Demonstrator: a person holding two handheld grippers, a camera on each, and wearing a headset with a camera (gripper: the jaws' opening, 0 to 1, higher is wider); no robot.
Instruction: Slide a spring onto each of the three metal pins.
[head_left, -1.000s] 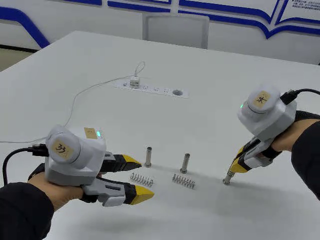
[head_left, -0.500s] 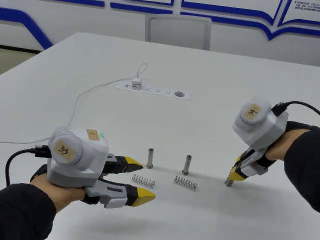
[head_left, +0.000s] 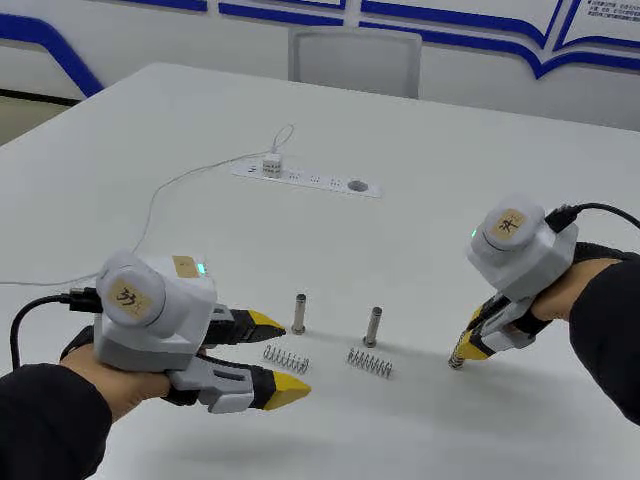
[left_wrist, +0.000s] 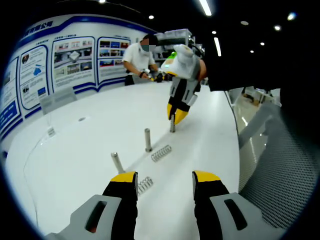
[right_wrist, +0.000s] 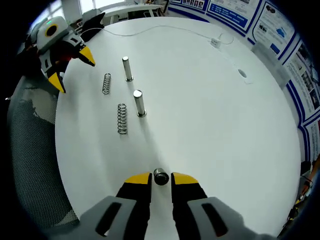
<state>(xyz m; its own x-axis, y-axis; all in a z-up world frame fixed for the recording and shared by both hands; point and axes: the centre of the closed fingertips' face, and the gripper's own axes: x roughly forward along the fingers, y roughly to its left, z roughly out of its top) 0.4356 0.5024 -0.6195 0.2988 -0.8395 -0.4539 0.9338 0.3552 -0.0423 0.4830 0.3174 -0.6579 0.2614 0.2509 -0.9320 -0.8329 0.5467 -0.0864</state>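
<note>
Far left, the left gripper (head_left: 284, 354) is held low over the white table (head_left: 450, 150), its yellow-tipped jaws spread wide with nothing in them. In the head view the left spring (head_left: 285, 358) lies flat on the table right between those tips. In the left gripper view it's just off the left jaw's tip. Just behind that spring stands the left pin (head_left: 298, 313), upright and bare.

Next over is the middle spring (head_left: 369, 363), also lying flat, with the middle pin (head_left: 372, 326) upright just behind it, bare too. Further back there's a power strip (head_left: 300, 178) with a white cable (head_left: 170, 185) trailing off to the left.

Over on the right, the right gripper (head_left: 466, 347) points steeply down at the table, jaws closed in around the right pin (right_wrist: 160, 176). Its round top sits pinched between the two yellow tips and its foot is on the table, well apart from the other two pins.
</note>
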